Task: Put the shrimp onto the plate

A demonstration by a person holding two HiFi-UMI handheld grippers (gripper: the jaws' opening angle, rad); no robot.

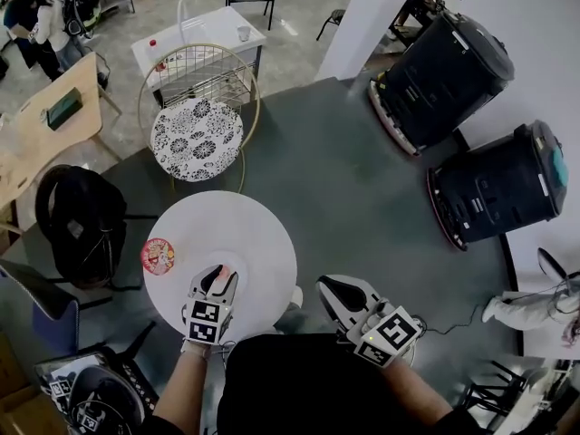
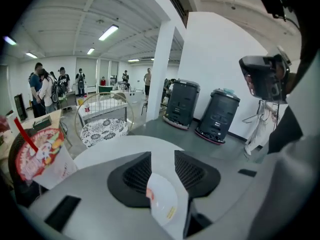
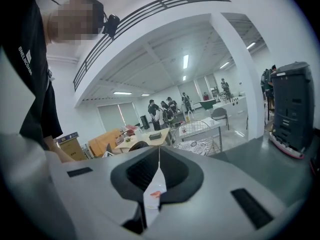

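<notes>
Left gripper point(image 2: 163, 156): held level above the near edge of the table, jaws a narrow slit apart, about as wide as one small thing.
Shrimp point(image 1: 220, 275): a small pink piece between those jaws in the head view. From where I stand it looks pinched, not lying loose (the gripper's own view shows only a pale, orange-edged piece low in the gap).
Why held so: my guess is it is kept over the table, so a slip would land it there and not on the floor.
Right gripper point(image 3: 159, 154): jaws closed together, held off the table near the person's body, idle and out of the way.
Plate: I can't find one in any view, so there is no landing spot to judge.
Table point(image 1: 249, 220): round, white, bare but for a printed snack cup point(image 1: 158, 256) at its left rim.
Room: dark grey floor point(image 1: 344, 198), a wire chair point(image 1: 196, 139) with a patterned cushion beyond the table, and people far off.
</notes>
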